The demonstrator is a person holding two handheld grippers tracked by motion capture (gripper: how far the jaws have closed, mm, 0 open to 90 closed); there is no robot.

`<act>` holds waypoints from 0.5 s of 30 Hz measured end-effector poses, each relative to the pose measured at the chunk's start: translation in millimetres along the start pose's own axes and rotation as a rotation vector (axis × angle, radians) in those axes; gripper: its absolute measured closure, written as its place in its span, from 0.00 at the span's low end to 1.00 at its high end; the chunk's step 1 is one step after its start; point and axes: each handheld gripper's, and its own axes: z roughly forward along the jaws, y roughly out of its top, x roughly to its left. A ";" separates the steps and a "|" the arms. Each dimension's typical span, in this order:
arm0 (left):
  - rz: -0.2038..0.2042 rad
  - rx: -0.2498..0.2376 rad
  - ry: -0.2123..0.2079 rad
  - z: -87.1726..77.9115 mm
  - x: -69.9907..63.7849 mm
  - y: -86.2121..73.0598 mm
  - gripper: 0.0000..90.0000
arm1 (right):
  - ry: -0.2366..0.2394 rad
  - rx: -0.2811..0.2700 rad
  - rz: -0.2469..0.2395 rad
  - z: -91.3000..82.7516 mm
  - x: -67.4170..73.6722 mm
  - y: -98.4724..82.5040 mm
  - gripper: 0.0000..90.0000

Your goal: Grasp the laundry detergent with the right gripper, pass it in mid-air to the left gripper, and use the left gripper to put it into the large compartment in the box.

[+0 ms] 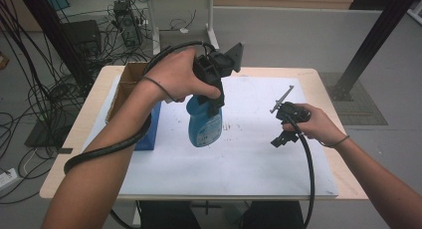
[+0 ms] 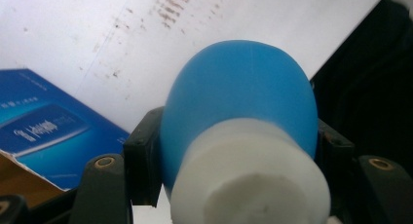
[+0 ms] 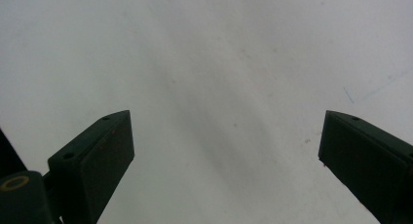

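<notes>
A blue plastic bottle (image 1: 204,127) with a white top (image 2: 251,185) is over the white sheet near the table's middle. My left gripper (image 1: 215,103) comes down on it from above and is shut on its neck, one black jaw on each side of the blue shoulder (image 2: 238,102). I cannot tell whether its base touches the sheet. My right gripper (image 1: 282,137) is held low over the sheet's right part, apart from the bottle. Its jaws stand wide open (image 3: 226,156) with nothing but white sheet between them.
A blue carton (image 1: 149,132) lies left of the bottle against an open cardboard box (image 1: 125,84) at the table's left edge; the carton also shows beside the left jaw (image 2: 44,131). The white sheet (image 1: 249,164) covers most of the tabletop. Cables trail from both grippers.
</notes>
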 end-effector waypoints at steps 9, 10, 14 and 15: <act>-0.086 -0.014 0.040 -4.6 -2.5 7.4 0.41 | -0.051 0.054 0.087 6.3 -13.2 -8.3 0.08; -0.095 -0.025 0.049 -6.2 -3.1 7.9 0.41 | -0.054 0.059 0.098 6.9 -14.2 -9.0 0.08; -0.116 -0.031 0.064 -13.0 -4.0 9.0 0.41 | -0.068 0.067 0.109 7.5 -15.9 -9.7 0.08; -0.118 -0.032 0.065 -15.4 -3.8 9.2 0.41 | -0.065 0.067 0.117 7.5 -15.8 -9.6 0.08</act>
